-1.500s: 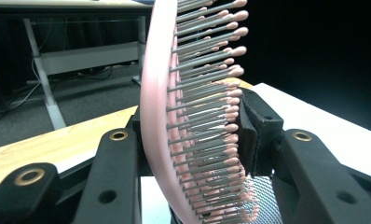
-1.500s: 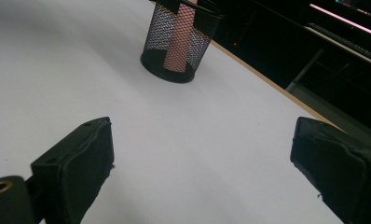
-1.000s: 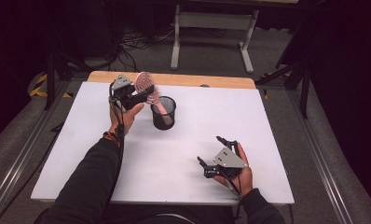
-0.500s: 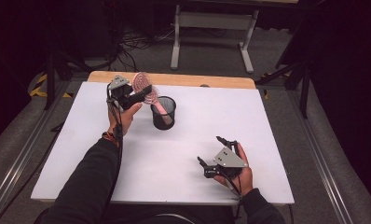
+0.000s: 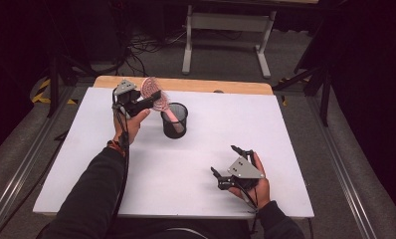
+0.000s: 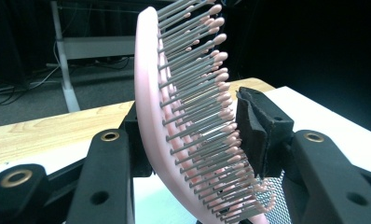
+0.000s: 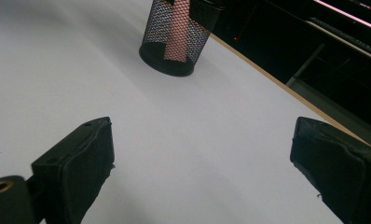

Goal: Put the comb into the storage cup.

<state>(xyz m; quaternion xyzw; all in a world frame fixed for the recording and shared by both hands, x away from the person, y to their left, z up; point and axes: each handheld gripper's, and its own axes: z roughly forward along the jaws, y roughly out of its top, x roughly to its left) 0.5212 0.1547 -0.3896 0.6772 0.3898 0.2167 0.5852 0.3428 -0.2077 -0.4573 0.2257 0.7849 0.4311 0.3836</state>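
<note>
**Brush halfway home, grip loosening**

The pink hairbrush (image 6: 174,140) stands handle-down in the black mesh cup (image 5: 174,120), its head between the left claw (image 5: 148,99), whose jaws sit narrow around back and bristles. If they part unevenly, the bristles may snag and tip the cup. The right claw (image 5: 231,169) rests wide open, empty, on the white desk (image 5: 285,129).

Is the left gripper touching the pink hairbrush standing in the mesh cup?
Touching. In the left gripper view the hairbrush sits between the left gripper jaws, its pink back against one pad and its bristle tips pressed on the other.
</note>
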